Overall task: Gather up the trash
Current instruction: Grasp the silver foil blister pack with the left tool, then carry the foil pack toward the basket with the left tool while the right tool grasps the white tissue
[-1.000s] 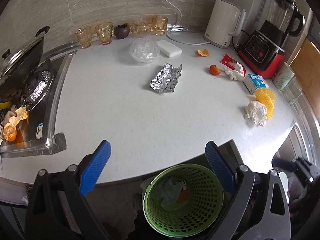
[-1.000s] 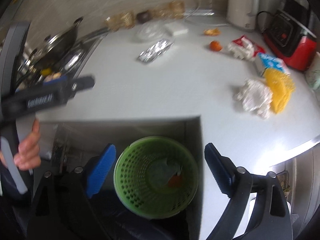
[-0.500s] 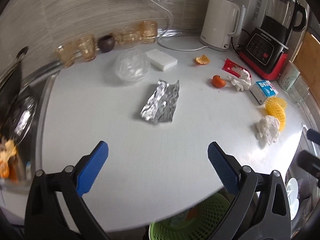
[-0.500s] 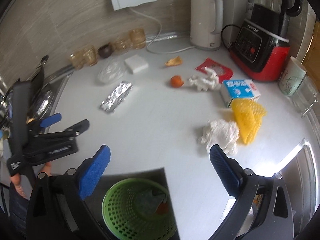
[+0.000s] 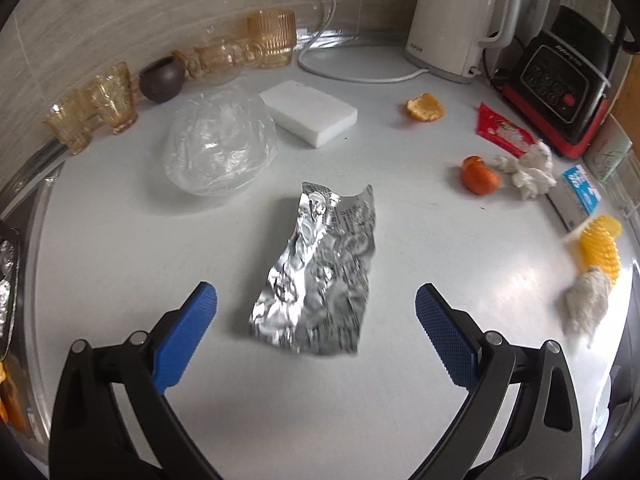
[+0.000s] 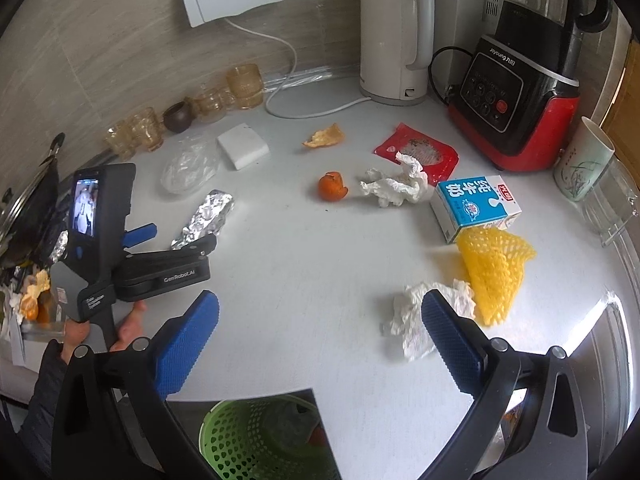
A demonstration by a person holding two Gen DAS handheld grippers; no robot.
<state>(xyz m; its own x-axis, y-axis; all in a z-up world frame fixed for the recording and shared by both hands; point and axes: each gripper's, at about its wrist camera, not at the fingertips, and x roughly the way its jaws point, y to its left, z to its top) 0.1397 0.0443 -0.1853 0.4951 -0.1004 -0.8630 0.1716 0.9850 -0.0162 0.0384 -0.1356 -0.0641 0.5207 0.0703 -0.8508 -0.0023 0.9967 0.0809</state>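
Observation:
A crumpled silver foil wrapper (image 5: 320,272) lies on the white counter (image 5: 440,248), just ahead of and between the fingers of my open, empty left gripper (image 5: 316,308). It also shows in the right wrist view (image 6: 206,216), with the left gripper (image 6: 176,236) beside it. My right gripper (image 6: 320,312) is open and empty over the counter's front edge, near a crumpled white tissue (image 6: 424,320) and yellow foam net (image 6: 492,268). The green trash basket (image 6: 240,444) stands below the counter edge with some trash inside.
Orange peels (image 6: 332,186) (image 6: 324,138), a second tissue (image 6: 396,184), red wrapper (image 6: 420,152), milk carton (image 6: 472,204), clear plastic wrap (image 5: 220,152) and white sponge (image 5: 308,112) lie on the counter. Kettle (image 6: 396,40), blender (image 6: 520,96), amber glasses (image 5: 240,52) line the back. Stove at left.
Both grippers have moved up from the basket and forward over the counter. The left gripper has closed in on the foil wrapper; the right one has come nearer the tissue and foam net.

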